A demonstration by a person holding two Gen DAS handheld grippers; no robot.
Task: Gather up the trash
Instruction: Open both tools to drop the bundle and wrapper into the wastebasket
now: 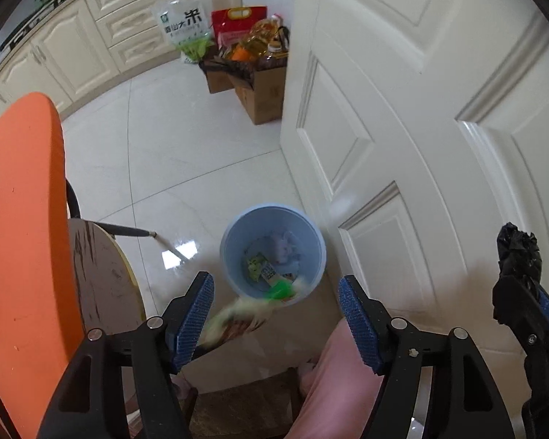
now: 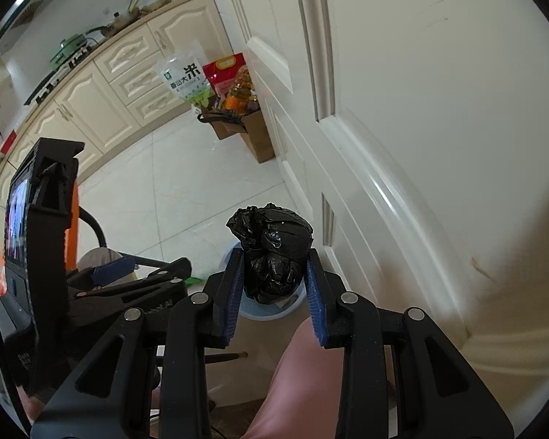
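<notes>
Upright, black bag (image 2: 272,256) (bunched), right claw (image 2: 274,278) clamping

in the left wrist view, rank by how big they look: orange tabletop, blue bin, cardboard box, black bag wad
1. orange tabletop, far the largest, though it is nearest the camera
2. blue bin
3. cardboard box and black bag wad: too alike to rank, and the box stands much farther off

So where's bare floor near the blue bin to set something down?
Open tile runs from the blue bin towards the cardboard box, between the cabinets and the white door. It is crowded beside the orange table and the round stool.
</notes>
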